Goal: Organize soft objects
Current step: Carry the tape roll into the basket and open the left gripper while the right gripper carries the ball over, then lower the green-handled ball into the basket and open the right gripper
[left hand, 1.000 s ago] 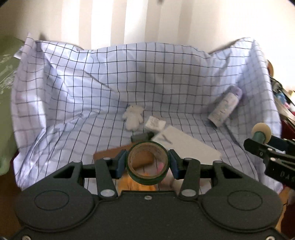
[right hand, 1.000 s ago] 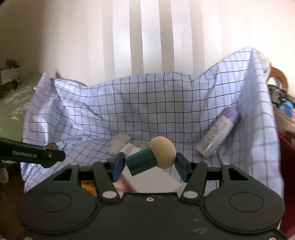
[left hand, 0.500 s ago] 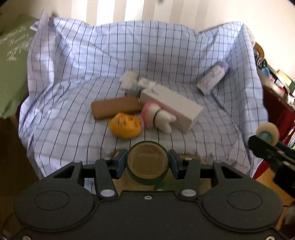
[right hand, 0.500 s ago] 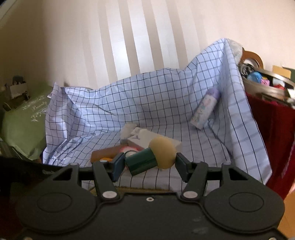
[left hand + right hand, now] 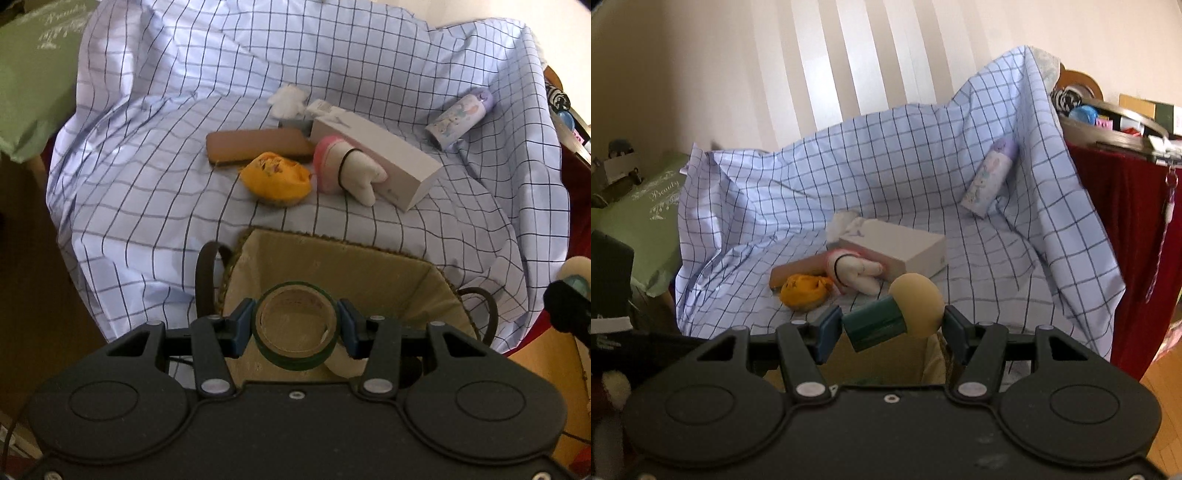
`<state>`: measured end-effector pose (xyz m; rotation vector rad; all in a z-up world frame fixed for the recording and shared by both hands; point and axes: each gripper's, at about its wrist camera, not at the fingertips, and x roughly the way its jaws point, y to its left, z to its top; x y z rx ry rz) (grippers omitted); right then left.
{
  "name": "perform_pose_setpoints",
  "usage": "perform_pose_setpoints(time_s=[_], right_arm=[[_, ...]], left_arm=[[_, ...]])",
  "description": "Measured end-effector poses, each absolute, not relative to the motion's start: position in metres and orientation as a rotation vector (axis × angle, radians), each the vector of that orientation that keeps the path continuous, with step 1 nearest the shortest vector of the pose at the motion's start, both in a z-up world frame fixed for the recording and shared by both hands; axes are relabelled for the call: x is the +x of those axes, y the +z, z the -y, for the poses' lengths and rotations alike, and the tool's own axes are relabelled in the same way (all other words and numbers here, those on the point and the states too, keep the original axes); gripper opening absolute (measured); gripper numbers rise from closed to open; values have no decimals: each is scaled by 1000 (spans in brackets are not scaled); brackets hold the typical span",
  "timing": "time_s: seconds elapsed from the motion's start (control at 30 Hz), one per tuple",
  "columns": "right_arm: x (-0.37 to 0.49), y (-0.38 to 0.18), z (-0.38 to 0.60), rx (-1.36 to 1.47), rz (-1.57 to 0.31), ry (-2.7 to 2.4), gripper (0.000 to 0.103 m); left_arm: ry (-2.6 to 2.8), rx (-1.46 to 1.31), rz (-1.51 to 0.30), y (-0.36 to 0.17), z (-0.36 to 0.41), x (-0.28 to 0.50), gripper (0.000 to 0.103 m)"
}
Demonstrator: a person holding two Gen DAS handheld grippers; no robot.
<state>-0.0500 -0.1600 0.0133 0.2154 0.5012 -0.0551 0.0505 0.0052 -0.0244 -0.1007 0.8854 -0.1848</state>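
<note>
My left gripper [image 5: 296, 326] is shut on a green roll of tape [image 5: 295, 356] and hangs over the open mouth of a woven basket [image 5: 347, 254] with a beige lining. My right gripper [image 5: 893, 321] is shut on a mushroom-shaped toy [image 5: 895, 314] with a green stem and a tan foam cap; it also shows at the right edge of the left wrist view. On the checked cloth [image 5: 147, 155] lie a yellow soft pouch [image 5: 277, 177], a pink-and-white plush tooth [image 5: 347, 170] and a small white plush [image 5: 286, 99].
A white box [image 5: 384, 158], a brown flat case [image 5: 255, 146] and a pastel bottle [image 5: 460, 120] lie on the cloth. A green cushion [image 5: 33, 74] sits at the left. A red-draped stand [image 5: 1130, 229] with clutter is at the right. Dark handles [image 5: 205, 280] flank the basket.
Both grippers have drawn back and sunk from the cloth. The basket has come into the left wrist view under the tape. Both grips are unchanged.
</note>
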Motion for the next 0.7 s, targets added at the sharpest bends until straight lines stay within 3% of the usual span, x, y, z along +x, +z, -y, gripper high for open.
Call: perform_pose_setpoints(time_s=[0.3, 0.5, 0.7], right_arm=[[-41, 7, 159, 222, -562, -59, 59], [-36, 4, 155, 211, -590, -44, 59], [-32, 1, 155, 202, -610, -25, 59]], left_arm=[[-185, -146, -914, -40, -7, 47, 47], [-160, -166, -889, -38, -11, 42, 56], [-149, -184, -874, -36, -15, 40, 56]])
